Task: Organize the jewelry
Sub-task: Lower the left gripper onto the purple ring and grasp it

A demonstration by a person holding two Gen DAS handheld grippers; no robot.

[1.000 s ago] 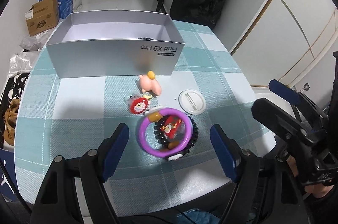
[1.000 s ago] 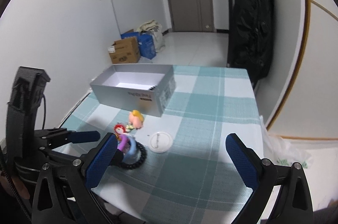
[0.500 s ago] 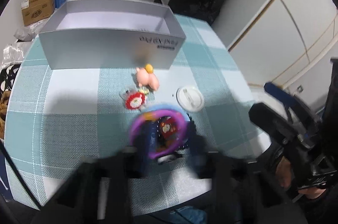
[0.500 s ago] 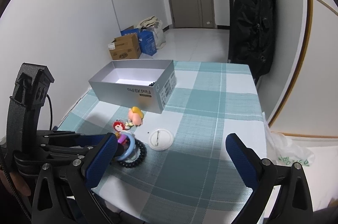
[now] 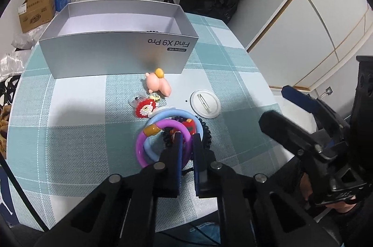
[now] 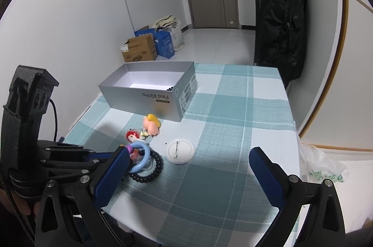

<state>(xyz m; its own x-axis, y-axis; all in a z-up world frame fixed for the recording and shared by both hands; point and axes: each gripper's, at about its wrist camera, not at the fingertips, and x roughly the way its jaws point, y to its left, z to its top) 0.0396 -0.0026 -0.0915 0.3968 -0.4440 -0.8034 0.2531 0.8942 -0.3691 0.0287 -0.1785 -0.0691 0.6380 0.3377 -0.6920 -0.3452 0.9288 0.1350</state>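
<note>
Both fingers of the left gripper had just swung in from a wide spread and now pinched the near arc of the purple bangle, the blue pads standing almost together with only the thin ring between them. A second earlier those same fingers had straddled the whole heap without touching it; the purple bangle now sat tilted, its near side raised off the pile, which suggested the grip had taken. Under and beside it lay a light blue bangle, a black bead bracelet and a small red charm, all bunched on the checked tablecloth. Just beyond were a red-and-white brooch, a pink figurine and a white round badge lying pin side up. Farther off, well apart from the pile, stood the open grey box, with a few dark beads showing at its near wall. The right gripper hung spread wide and empty over the table's near part. With the ring clamped, the likely next step was lifting it clear and carrying it to the box; the other bangle might drag along.
</note>
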